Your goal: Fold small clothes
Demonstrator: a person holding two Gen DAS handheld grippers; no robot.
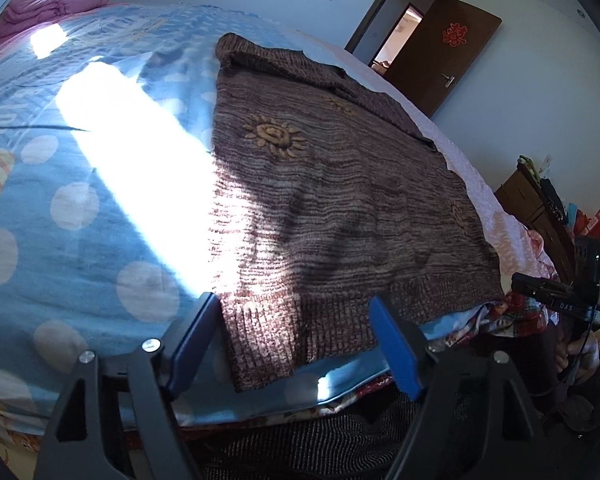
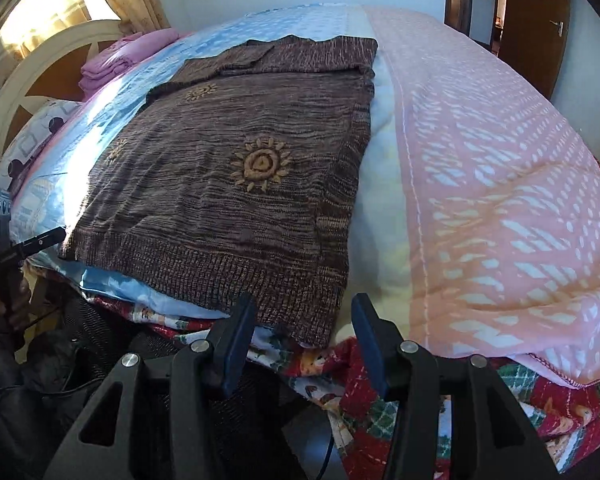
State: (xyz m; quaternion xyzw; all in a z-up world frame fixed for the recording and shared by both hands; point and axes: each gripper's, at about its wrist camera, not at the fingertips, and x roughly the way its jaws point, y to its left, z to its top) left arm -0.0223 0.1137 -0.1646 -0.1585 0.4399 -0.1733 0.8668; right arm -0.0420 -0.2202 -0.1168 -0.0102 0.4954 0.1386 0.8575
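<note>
Folding: brown sweater flat on bed
Left hand-held gripper: wide open, straddling hem, empty
Right hand-held gripper: half-open at corner, empty
Risk: pinching bedsheet with hem

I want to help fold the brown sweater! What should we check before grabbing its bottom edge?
1. Sweater lies flat on the bed: ok.
2. Sleeves folded in: cannot tell.
3. Left gripper open, hem corner between its fingers, not pinched: ok.
4. Right gripper open at the other hem corner: ok.
5. Hem at the bed's near edge, easy to reach: ok.
6. Nothing lying on the sweater: ok.
</note>
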